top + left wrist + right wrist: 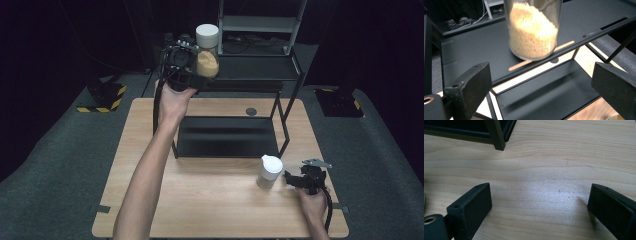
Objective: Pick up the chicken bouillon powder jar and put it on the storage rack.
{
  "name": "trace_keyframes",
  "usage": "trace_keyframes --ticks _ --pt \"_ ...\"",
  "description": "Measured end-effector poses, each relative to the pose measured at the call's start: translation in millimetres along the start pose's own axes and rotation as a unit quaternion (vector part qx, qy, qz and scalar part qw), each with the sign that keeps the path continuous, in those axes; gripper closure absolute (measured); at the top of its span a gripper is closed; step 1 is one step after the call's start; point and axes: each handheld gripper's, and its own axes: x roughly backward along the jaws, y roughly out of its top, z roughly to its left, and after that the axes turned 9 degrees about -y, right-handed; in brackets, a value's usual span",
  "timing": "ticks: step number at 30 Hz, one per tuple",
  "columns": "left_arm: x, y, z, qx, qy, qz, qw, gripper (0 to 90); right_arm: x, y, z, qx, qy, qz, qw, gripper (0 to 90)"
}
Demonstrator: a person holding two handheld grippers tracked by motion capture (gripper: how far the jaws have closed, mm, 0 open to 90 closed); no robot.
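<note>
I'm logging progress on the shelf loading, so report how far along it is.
Done, by the look of it: the jar of tan grains stands on the rack's upper shelf, and the left gripper is open, jaws apart just short of it. In hand: nothing is gripped; the right gripper rests open on the table beside the white-capped jar. Left: probably shelving that second jar.

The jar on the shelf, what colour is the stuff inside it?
The grains in the jar are golden tan, like sand. The left gripper view shows them best.
</note>
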Motion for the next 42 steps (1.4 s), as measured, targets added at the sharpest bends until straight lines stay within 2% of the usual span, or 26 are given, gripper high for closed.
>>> trace_keyframes --ticks 5,11,19,30,39,42 --pt "1.8 -17.0 -3.1 -0.007 0.001 -0.002 1.0 3.2 0.0 -0.1 0.0 0.0 0.0 0.0 1.0 4.4" --pt "1.0 -28.9 -2.8 -0.008 0.0 0.002 1.0 3.2 -0.1 -0.1 -0.1 0.001 0.0 -0.001 1.0 4.4" --pt "-5.9 -49.8 -7.0 -0.018 0.007 0.012 0.9997 3.3 -0.1 -0.1 -0.1 0.001 0.0 0.0 1.0 4.4" --pt "-14.6 -68.5 -4.5 -0.014 0.0 0.018 0.9997 3.3 -0.1 -0.1 -0.1 0.001 0.0 -0.001 1.0 4.4" --pt "-23.0 -87.6 0.7 -0.002 -0.005 0.024 0.9997 3.3 -0.1 -0.1 -0.1 0.001 0.0 -0.001 1.0 4.4" --pt "-25.2 -90.6 -1.1 -0.007 -0.001 0.029 0.9996 3.3 -0.1 -0.1 -0.1 0.001 0.0 -0.001 1.0 4.4"
